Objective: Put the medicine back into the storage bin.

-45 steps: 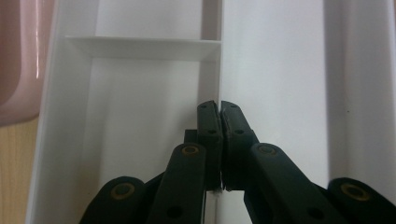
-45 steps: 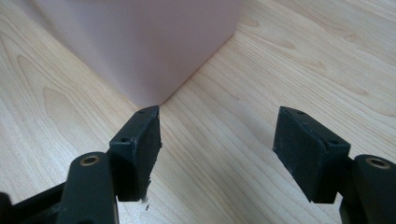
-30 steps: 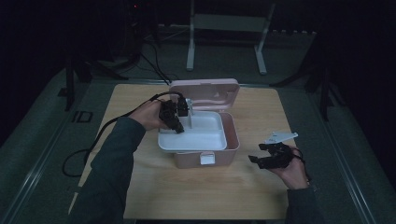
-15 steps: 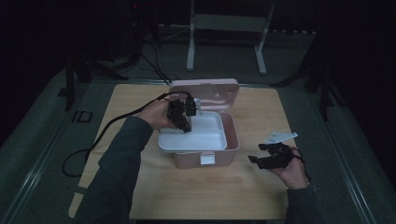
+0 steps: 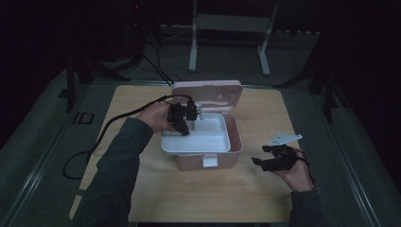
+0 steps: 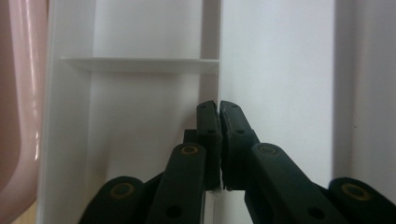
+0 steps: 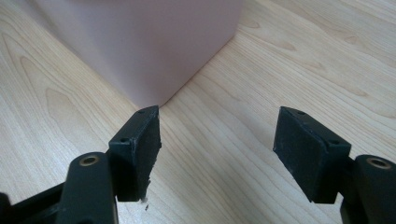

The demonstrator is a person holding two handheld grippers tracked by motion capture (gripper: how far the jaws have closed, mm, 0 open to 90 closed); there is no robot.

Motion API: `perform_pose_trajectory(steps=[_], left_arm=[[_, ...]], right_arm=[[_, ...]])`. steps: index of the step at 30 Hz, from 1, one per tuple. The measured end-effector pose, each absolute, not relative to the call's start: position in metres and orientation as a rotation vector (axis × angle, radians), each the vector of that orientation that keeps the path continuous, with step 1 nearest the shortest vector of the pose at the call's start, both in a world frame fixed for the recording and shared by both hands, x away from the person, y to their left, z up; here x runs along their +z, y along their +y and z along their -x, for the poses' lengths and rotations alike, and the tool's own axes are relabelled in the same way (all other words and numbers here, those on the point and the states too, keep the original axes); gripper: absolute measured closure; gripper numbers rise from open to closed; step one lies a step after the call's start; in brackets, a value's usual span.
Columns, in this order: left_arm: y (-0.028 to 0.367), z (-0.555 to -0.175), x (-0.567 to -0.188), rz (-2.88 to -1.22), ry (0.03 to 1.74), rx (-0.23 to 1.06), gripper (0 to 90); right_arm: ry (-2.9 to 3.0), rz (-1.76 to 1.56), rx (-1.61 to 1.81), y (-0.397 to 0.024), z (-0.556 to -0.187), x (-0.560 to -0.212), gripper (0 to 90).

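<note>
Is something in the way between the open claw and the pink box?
Nothing visible. Just bare wooden table lies between the right gripper and the pink box corner. The left gripper pinches the white tray inside the box.

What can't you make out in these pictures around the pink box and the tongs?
- Below the white tray: the pink box interior, covered by the tray, high view.
- The tray's full outline: cut off by the frame edges, left gripper view.
- The left tongs: their tips are too small to read, high view.
</note>
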State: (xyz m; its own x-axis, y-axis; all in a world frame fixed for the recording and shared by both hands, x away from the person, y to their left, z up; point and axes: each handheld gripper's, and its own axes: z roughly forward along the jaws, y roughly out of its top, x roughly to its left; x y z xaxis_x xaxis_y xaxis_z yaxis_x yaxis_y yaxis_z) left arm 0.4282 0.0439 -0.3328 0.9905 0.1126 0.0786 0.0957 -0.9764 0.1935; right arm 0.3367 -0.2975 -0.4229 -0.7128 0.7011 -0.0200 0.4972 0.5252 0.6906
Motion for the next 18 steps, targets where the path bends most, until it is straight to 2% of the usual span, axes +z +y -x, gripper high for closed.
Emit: perform_pose_trajectory(steps=[2,18], left_arm=[[0.045,-0.428,-0.331,-2.896,0.146,0.123,89.0],[0.032,-0.433,-0.335,-2.843,0.163,0.101,89.2]], right_arm=[[2.473,-0.999,0.977,-0.298,-0.337,-0.423,31.4],[2.484,-1.001,0.965,-0.295,-0.338,-0.426,31.3]])
